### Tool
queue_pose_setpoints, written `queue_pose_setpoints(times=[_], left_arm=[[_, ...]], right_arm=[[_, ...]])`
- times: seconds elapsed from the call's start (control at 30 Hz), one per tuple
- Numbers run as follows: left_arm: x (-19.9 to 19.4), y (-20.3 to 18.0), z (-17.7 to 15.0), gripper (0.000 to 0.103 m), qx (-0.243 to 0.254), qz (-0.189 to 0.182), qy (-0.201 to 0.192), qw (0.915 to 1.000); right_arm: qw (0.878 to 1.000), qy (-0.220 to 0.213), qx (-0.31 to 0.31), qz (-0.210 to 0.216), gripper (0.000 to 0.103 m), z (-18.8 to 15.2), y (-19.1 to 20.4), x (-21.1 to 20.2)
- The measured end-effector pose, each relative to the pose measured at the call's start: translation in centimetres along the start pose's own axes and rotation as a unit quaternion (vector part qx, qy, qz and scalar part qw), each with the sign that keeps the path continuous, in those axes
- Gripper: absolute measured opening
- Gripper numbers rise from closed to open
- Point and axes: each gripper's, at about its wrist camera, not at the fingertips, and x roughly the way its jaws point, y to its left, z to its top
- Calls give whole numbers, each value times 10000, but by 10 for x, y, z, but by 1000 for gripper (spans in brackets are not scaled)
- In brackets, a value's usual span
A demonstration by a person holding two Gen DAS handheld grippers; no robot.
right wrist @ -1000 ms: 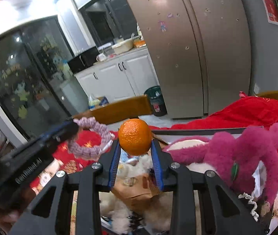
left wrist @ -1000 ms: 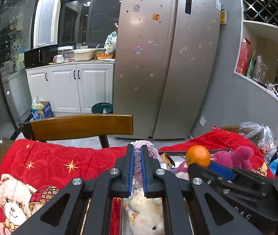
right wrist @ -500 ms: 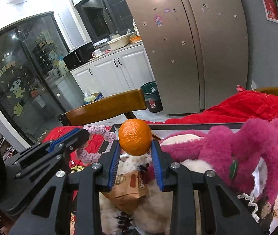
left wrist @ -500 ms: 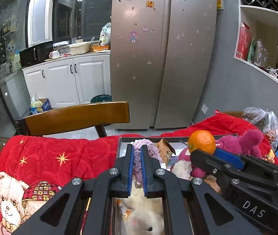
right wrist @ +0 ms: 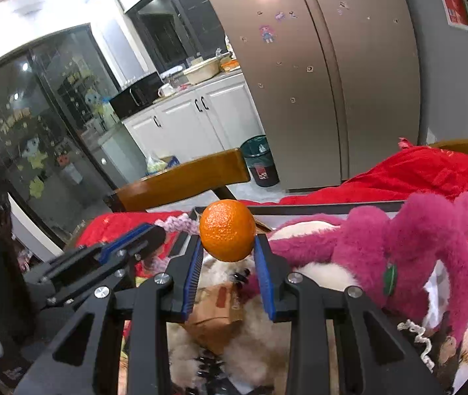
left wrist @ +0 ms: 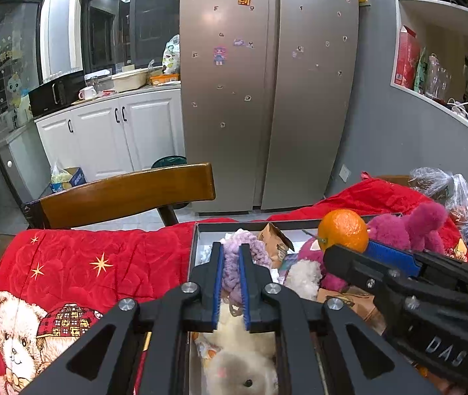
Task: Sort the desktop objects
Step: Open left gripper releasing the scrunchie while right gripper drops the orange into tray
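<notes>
My left gripper (left wrist: 230, 251) is shut on a purple knitted rope ring (left wrist: 247, 247) and holds it over the near left end of a grey tray (left wrist: 195, 247). The ring also shows in the right wrist view (right wrist: 178, 222), past the left gripper (right wrist: 155, 235). My right gripper (right wrist: 227, 245) is shut on an orange (right wrist: 227, 230) and holds it above the tray; the orange also shows in the left wrist view (left wrist: 343, 230), held at the right gripper's tip (left wrist: 346, 251). The tray holds a pink plush bear (right wrist: 398, 247), white plush toys (left wrist: 240, 362) and a brown paper packet (right wrist: 214, 309).
A red quilted cloth (left wrist: 102, 260) with a teddy print covers the table. A wooden chair back (left wrist: 125, 197) stands beyond the far edge. Plastic bags (left wrist: 448, 191) lie at the far right. A steel fridge (left wrist: 267, 82) and white cabinets stand behind.
Both grippers have tilted and lowered toward the tray, each still holding its object. The tray and its toys show more fully below the left gripper now.
</notes>
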Motion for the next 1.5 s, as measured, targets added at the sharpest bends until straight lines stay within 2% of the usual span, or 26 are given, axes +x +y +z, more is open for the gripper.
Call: queue_pose_setpoints(times=[0.07,0.1,0.17,0.2,0.23,0.3,0.33,0.37,0.4,0.47,0.57,0.77,0.83,1.0,1.17,1.33,1.4,1.5], left_arm=[[3,0,-1,38,-43,13,76,10000],[4,0,0,44,-47,51,120,9999],[7,1,0,71,-43,163,214,9996],[8,1,1,79,-23,188,262,9995],[8,1,1,85,13,137,290,9995],[7,-1,1,85,89,39,229,9997],[6,-2,1,89,154,56,211,9996],[4,-4,2,100,209,73,202,9995],[3,-6,2,103,274,59,190,9994],[-1,-8,2,103,370,-22,143,9992],[-6,-10,4,103,425,-56,36,9991],[-16,-6,9,103,416,-45,-129,9990],[-19,-3,10,103,338,-121,-175,9992],[-22,2,12,103,231,-306,-194,9991],[-33,9,18,103,44,-375,-339,9987],[-48,20,24,103,-366,-256,-627,9970],[-52,23,25,103,-399,-371,-613,9966],[-59,31,27,103,-607,-731,-600,9937]], right_arm=[[9999,-17,-89,-89,33,-1,1,-1],[9999,-38,-92,-128,34,-2,2,-4],[9999,-77,27,-123,34,-2,-4,-7],[9999,-95,110,-72,35,-1,-7,-9],[9997,-115,194,-4,35,0,-12,-10],[9995,-169,264,36,35,3,-17,-15],[9994,-199,276,43,35,4,-19,-17],[9993,-227,286,71,37,5,-20,-19],[9990,-269,313,165,41,6,-21,-23],[9982,-322,382,342,67,9,-23,-28],[9962,-432,487,578,81,12,-25,-35],[9906,-605,736,983,96,19,-33,-48],[9896,-673,783,1000,101,20,-35,-53],[9919,-681,585,901,103,24,-33,-61],[9931,-915,296,672,103,25,-23,-78],[9908,-1229,295,491,103,28,-16,-101],[9897,-1357,198,421,103,29,-11,-115],[9882,-1507,-10,270,103,29,-2,-134]])
